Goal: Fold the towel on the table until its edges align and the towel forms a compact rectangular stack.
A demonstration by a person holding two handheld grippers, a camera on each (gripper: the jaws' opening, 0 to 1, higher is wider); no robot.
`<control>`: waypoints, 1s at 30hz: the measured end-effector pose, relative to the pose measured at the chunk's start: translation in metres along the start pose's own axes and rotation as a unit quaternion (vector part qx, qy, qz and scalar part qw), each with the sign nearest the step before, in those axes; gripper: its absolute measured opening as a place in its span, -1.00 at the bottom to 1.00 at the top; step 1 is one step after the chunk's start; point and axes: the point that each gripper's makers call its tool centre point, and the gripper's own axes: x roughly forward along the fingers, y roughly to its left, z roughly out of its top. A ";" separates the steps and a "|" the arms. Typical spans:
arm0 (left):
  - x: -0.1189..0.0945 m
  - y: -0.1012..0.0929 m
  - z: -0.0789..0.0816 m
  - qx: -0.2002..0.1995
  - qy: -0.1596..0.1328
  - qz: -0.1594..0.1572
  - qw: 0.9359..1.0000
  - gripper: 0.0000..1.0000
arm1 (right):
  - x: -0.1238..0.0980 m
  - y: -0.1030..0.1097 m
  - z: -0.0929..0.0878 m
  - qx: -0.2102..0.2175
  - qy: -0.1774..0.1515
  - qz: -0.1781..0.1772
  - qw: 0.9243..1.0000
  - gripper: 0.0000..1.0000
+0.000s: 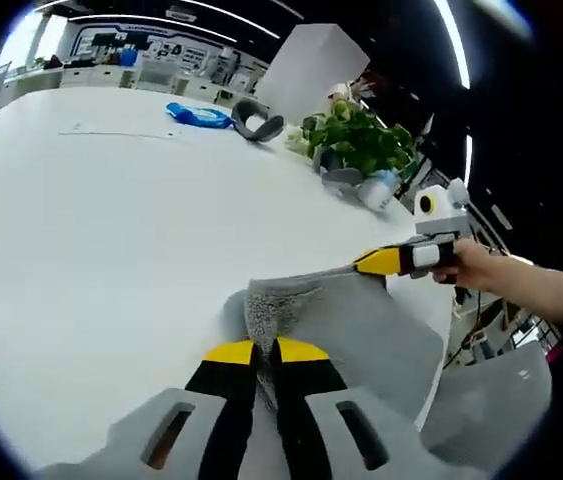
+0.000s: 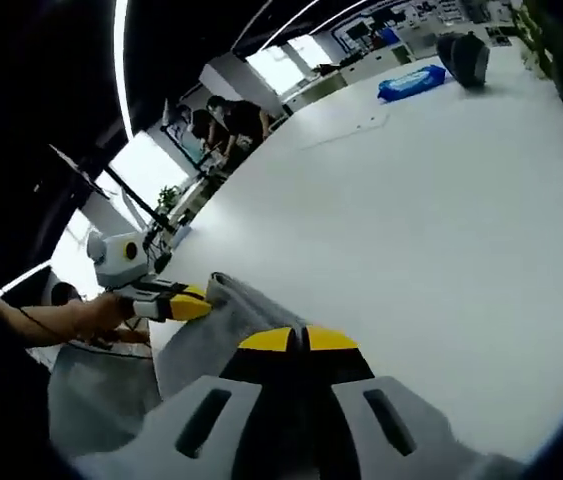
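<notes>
Jaws on both our grippers were closed on the towel. The left gripper [image 1: 265, 352], at the bottom centre of the left gripper view, pinched a bunched grey corner between its yellow tips; the right gripper [image 2: 302, 340], low in the middle of the right gripper view, had its tips pressed together with grey cloth passing under them. Each tool also showed in the other's view, at the right of the left gripper view and at the lower left of the right gripper view, gripping the far corner.

Between the two grips the towel [image 1: 381, 335] was lifted at one edge, the rest draped over the near edge of the table [image 1: 111, 240] toward the lower right of the left gripper view. We judged this to be the carry of a first fold, not yet laid down. To do it well, we needed to keep the held edge taut and level, move both hands at one pace across the cloth, and set the corners squarely on their opposite corners before letting go.

Most of the white tabletop lay bare ahead of us. A potted plant [image 1: 359, 138] sat at the upper right of the left gripper view, a dark grey object [image 1: 257, 120] beside it, and a blue packet [image 1: 199, 115] further left, all well apart from the towel. People [image 2: 229, 122] stood beyond the table at the upper left of the right gripper view.
</notes>
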 end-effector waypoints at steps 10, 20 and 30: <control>-0.017 0.006 0.010 0.100 -0.036 0.045 0.993 -0.52 | -0.030 0.035 0.033 -0.158 -0.124 0.001 0.980 -0.81; -0.051 -0.070 -0.016 0.313 0.009 -0.091 0.945 -0.29 | -0.061 0.088 -0.037 -0.295 0.009 0.015 0.955 -0.44; -0.038 -0.058 -0.048 0.335 0.082 -0.076 0.936 -0.22 | -0.038 0.068 -0.083 -0.347 0.100 -0.013 0.932 -0.44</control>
